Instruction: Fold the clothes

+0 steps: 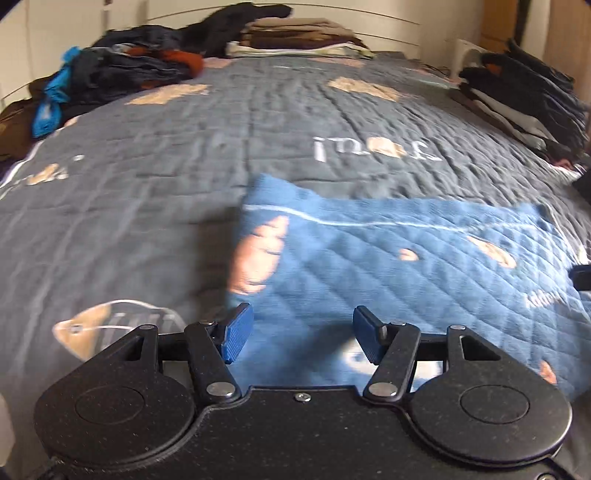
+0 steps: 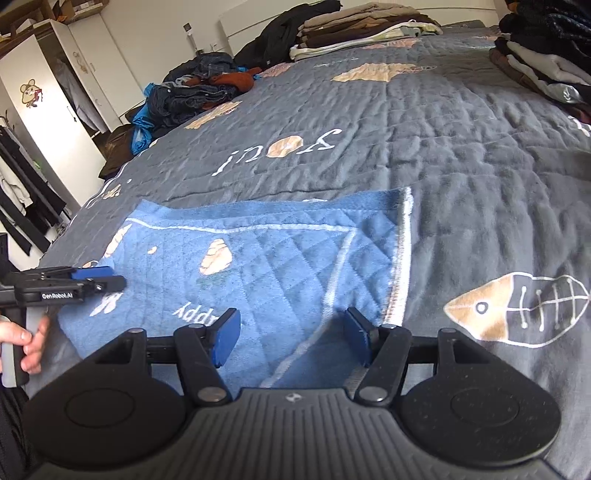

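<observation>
- My left gripper (image 1: 299,334) has its 2 blue fingers (image 1: 238,332) spread apart, nothing between them, above the near left part of the blue quilted cloth (image 1: 406,266).
- My right gripper (image 2: 290,338) is also wide apart and empty, over the near right corner of the same cloth.
- The cloth lies flat on the grey bedspread (image 2: 461,147), near its front edge.
- A hand (image 2: 27,339) holds the left handle.
- Folded stacks (image 2: 354,29) sit at the far end, a loose pile (image 1: 122,66) at the far left.
</observation>
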Demonstrator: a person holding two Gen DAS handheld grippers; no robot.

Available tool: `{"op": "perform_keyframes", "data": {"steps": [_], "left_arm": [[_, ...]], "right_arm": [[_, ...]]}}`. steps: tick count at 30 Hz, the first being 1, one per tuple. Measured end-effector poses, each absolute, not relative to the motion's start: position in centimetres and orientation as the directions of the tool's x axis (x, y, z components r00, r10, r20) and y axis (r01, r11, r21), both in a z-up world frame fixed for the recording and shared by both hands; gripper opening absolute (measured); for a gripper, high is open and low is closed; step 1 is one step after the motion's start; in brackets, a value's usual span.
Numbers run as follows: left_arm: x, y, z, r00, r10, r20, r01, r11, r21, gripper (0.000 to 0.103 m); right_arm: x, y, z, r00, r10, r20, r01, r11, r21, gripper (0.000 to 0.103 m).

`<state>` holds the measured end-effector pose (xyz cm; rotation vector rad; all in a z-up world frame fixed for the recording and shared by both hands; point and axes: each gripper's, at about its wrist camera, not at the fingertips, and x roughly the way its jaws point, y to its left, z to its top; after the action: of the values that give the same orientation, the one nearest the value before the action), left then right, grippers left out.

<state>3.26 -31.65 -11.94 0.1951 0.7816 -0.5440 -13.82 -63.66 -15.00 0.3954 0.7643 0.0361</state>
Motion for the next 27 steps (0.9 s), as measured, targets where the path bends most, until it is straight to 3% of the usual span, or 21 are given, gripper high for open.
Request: {"op": "perform_keyframes", "data": {"steps": [13, 20, 27], "left_arm": [[1.2, -28.2, -8.9, 0.571, -0.464, -0.677, 0.504, 0.849, -0.157, 0.067], [-1.6, -27.4, -10.2, 0.554, -0.566, -0.611, 0.39, 0.824, -0.41, 0.067], [-3.3, -25.3, -10.4, 0.58, -0.573, -0.578, 0.258, 0.803, -0.537, 0.069]], "right_arm": [[-15.6, -64.5, -13.6, 0.748, 0.066, -0.66, 0.215, 0.918, 0.334, 0.062], [-17.0, -62.9, -12.2, 0.801, 0.1, -0.59, 0.175, 0.904, 0.39, 0.062], [-19.0, -60.5, -10.3, 0.831, 0.11, -0.545, 0.16, 0.891, 0.424, 0.062]]}}
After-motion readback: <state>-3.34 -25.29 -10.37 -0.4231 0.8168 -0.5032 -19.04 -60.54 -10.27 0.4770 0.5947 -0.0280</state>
